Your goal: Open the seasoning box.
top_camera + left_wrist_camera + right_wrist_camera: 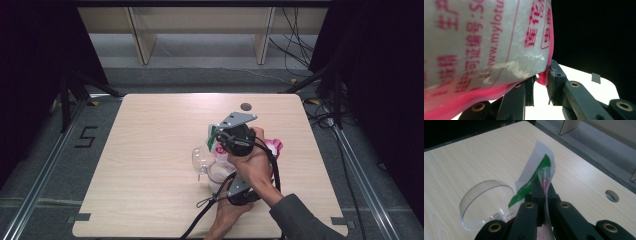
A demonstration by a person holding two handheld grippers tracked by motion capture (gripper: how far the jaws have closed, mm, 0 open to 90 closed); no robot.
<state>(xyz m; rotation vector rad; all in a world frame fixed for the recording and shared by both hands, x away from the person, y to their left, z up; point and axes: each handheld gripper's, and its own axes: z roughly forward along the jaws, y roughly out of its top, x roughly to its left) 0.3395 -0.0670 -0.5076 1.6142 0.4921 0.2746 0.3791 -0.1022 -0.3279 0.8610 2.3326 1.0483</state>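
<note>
White bag (481, 42), pink print; green label (534, 181).

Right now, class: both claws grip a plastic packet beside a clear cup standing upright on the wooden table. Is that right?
Not quite. The clear cup lies on its side, as the right gripper view shows. Both the left claw and right claw do grip the packet on the wooden table.

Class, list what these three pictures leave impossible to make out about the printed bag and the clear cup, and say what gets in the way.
- Printed bag: left gripper view crops it; contents unseen.
- Bag in high view: mostly behind the right hand and right gripper.
- Clear cup: contents too small in right gripper view.
- Left gripper: jaw tips lost under the crossed arms in high view.
</note>
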